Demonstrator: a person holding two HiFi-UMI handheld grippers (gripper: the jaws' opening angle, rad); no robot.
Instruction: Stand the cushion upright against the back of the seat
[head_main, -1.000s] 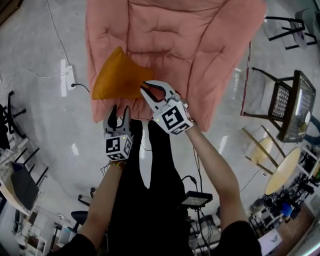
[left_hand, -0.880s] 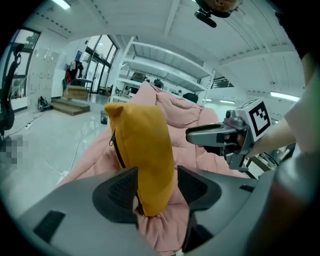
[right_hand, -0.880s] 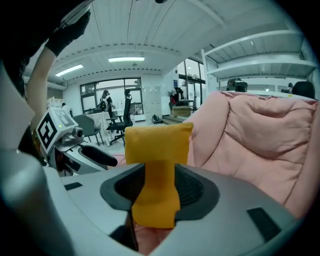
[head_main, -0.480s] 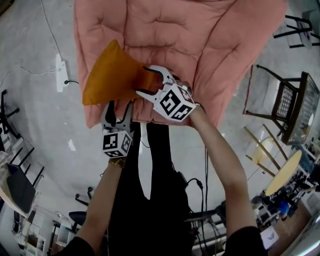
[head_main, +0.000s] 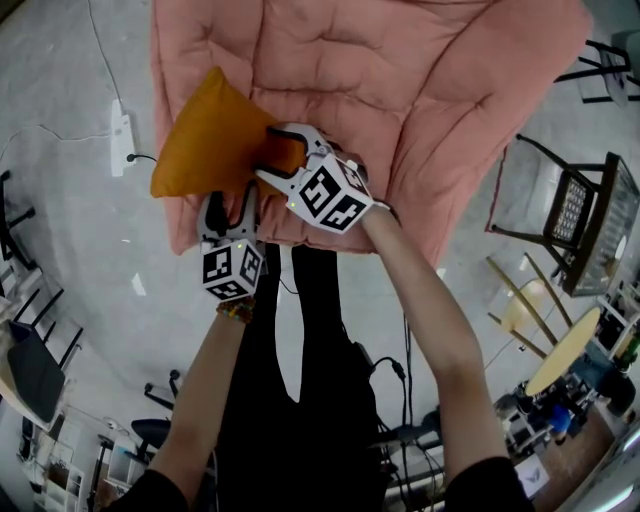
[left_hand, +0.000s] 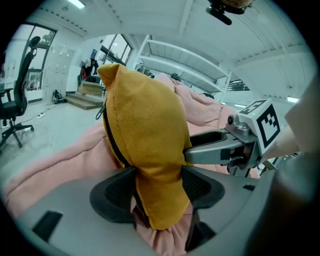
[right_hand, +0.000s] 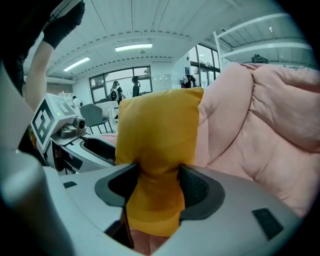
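cushion (head_main: 205, 135) upright in seat (head_main: 400, 90) (front corner), pinched by left gripper (head_main: 230, 200), just widened, and right gripper (head_main: 268, 152), closing.

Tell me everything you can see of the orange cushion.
The cushion is mustard-orange, of soft plush-looking fabric, with a dark zipper down one edge. It is held upright at the front left corner of the pink seat, not against the back. The left gripper and the right gripper both pinch its lower end. The left jaws have just been opening and the right closing slightly, with the cushion between both.
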